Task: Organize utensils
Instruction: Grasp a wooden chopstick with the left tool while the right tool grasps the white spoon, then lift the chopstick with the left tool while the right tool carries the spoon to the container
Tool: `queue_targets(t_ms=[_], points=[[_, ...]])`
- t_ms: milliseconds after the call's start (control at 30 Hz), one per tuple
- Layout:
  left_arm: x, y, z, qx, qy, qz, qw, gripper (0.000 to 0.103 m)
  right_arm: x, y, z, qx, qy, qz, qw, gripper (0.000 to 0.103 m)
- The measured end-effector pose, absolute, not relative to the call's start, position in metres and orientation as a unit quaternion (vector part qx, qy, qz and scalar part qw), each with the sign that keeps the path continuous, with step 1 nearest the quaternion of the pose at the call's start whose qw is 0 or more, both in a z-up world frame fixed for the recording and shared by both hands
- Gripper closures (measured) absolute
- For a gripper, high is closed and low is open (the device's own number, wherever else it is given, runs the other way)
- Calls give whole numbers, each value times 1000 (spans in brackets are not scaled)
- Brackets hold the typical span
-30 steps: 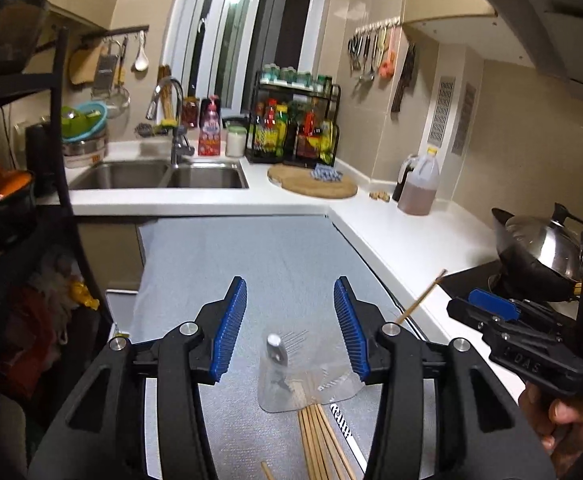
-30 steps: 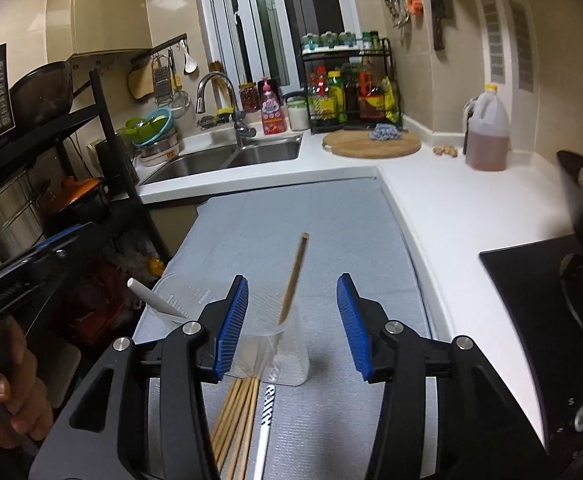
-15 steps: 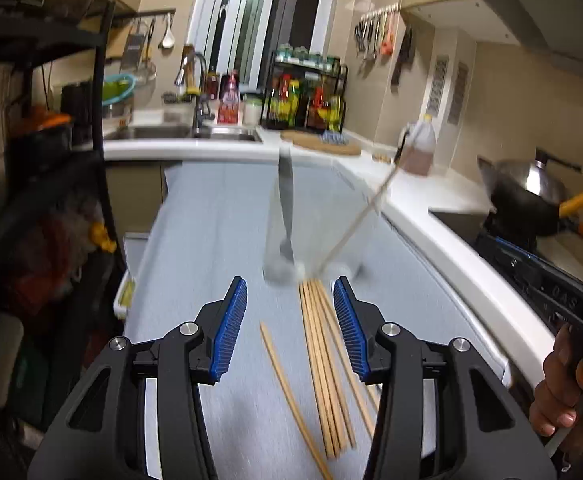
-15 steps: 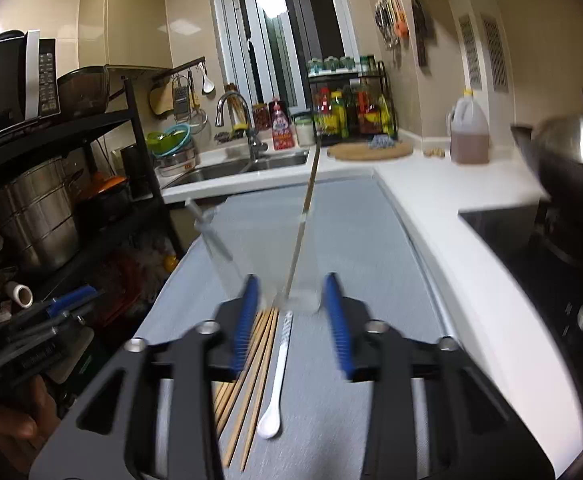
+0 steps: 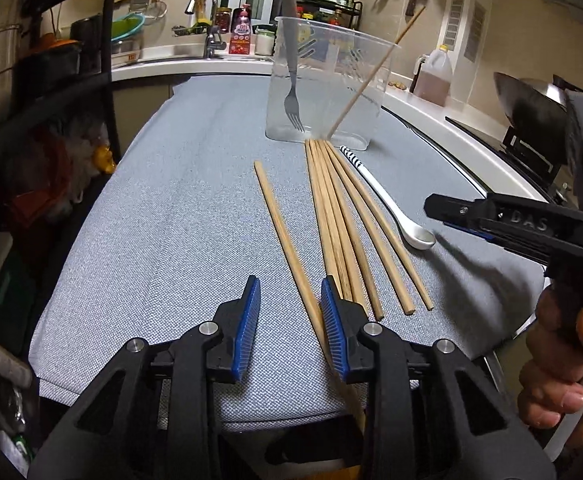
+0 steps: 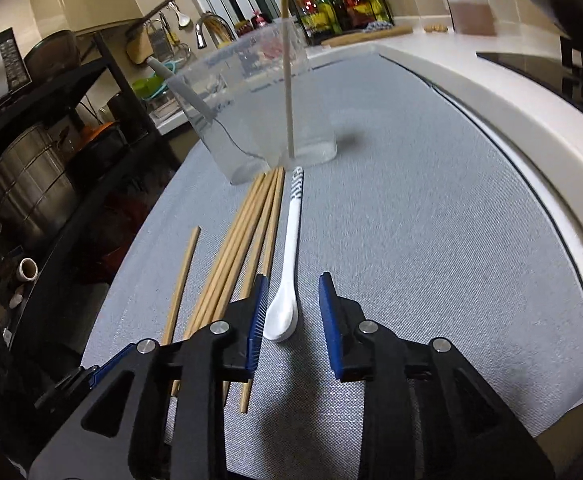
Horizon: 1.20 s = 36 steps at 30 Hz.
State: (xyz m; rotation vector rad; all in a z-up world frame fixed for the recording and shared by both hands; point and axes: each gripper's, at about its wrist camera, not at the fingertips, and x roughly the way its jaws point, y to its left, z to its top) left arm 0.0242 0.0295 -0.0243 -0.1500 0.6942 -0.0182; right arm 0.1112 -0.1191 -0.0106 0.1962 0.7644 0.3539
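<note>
A clear plastic cup [image 5: 327,92] stands on the grey mat [image 5: 171,220] with a metal fork [image 5: 291,108] and one wooden chopstick [image 5: 367,80] inside. Several wooden chopsticks [image 5: 343,224] lie in a bundle before it, and one lone chopstick [image 5: 287,248] lies left of them. A white spoon [image 5: 391,208] lies to their right. My left gripper [image 5: 289,300] is open low over the near end of the lone chopstick. My right gripper [image 6: 293,300] is open with the white spoon's bowl [image 6: 281,316] between its jaws; the cup [image 6: 259,108] stands beyond.
A white counter [image 5: 431,112] runs along the right with a hob, a wok [image 5: 531,96] and a brown bottle [image 5: 433,76]. A sink [image 5: 207,20] lies at the back. A black shelf rack [image 6: 39,152] with pots stands left of the mat.
Both grippers have dropped from above the cup to low over the mat and pulled back toward the near ends of the utensils. The jaws stay open and empty.
</note>
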Motion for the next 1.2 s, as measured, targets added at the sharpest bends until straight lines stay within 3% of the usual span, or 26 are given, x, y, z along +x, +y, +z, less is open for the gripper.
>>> queue_targets(t_ms=[100,267,467,767,1200], points=[[22,26,-27,-66,342,-10,937,76,113,-115,-22,92,387,168,902,74],[22,17,-27,-37,340,-12,939,94,111,-109,-26,75,392,162,903,76],[32,34,-27,-42,335,-3,941,96,107,-103,-28,67,397,168,900,87],[37,44,-32,-41,310,-20,950,95,104,-114,-22,38,386,131,912,94],[0,33,-36,-29,280,9,959,89,82,-133,-26,-20,339,112,934,89]])
